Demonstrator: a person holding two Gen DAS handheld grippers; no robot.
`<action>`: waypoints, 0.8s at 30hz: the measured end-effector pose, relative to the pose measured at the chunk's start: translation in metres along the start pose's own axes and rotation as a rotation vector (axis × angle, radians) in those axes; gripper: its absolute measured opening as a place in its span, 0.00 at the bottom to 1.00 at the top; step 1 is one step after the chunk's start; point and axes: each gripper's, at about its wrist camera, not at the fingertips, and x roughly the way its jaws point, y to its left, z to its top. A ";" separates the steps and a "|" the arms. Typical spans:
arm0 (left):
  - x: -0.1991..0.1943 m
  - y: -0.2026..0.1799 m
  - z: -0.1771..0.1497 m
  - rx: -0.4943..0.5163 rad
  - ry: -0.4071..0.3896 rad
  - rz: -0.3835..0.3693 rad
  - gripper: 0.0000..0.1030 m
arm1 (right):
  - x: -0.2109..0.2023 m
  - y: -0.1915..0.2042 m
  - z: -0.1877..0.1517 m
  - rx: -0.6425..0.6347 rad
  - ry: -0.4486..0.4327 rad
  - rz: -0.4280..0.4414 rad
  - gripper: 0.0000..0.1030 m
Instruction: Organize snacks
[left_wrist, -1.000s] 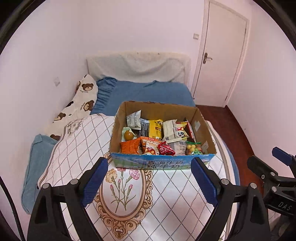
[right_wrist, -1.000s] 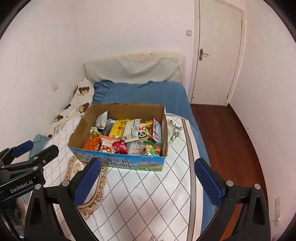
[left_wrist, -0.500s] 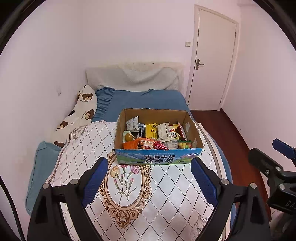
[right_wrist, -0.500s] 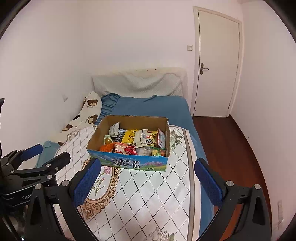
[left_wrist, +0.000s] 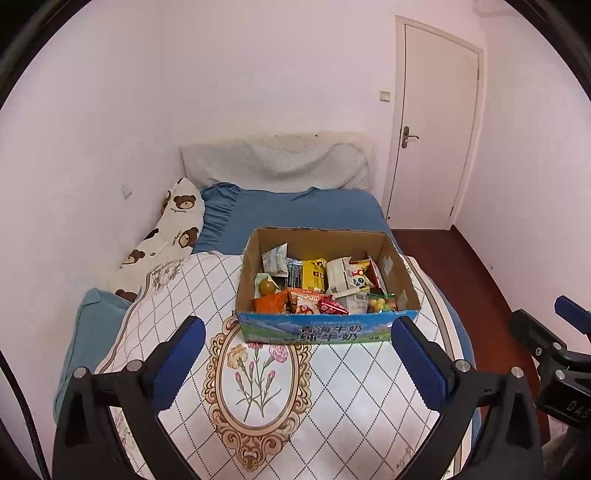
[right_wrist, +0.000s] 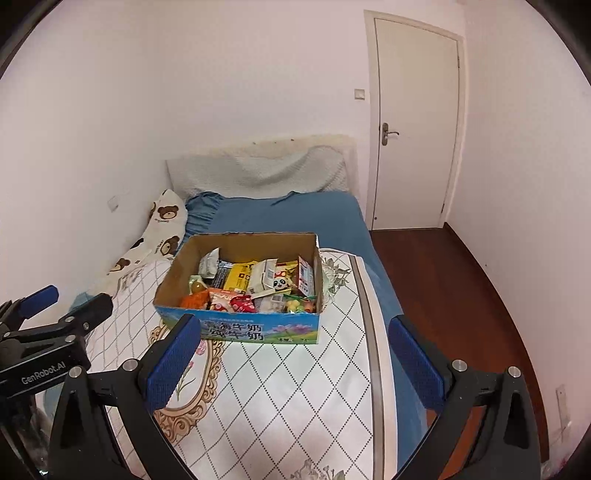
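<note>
Two hand-held grippers hang above a quilted white bedspread with a flower medallion (left_wrist: 258, 373). An open cardboard box with a blue printed front (left_wrist: 325, 332), packed with assorted snack packets (left_wrist: 317, 284), sits on it ahead of both, apart from their fingertips. The left gripper (left_wrist: 295, 362) is opening, nothing between its blue pads. The right gripper (right_wrist: 291, 362) stands spread wide, empty too.
</note>
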 end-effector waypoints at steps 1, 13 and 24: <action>0.004 0.000 0.001 -0.001 -0.004 0.008 1.00 | 0.005 0.000 0.001 -0.002 -0.006 -0.008 1.00; 0.061 -0.001 0.009 -0.001 0.023 0.056 1.00 | 0.067 -0.003 0.014 0.005 0.012 -0.062 1.00; 0.090 -0.007 0.010 0.014 0.064 0.071 1.00 | 0.098 0.000 0.020 -0.008 0.041 -0.075 1.00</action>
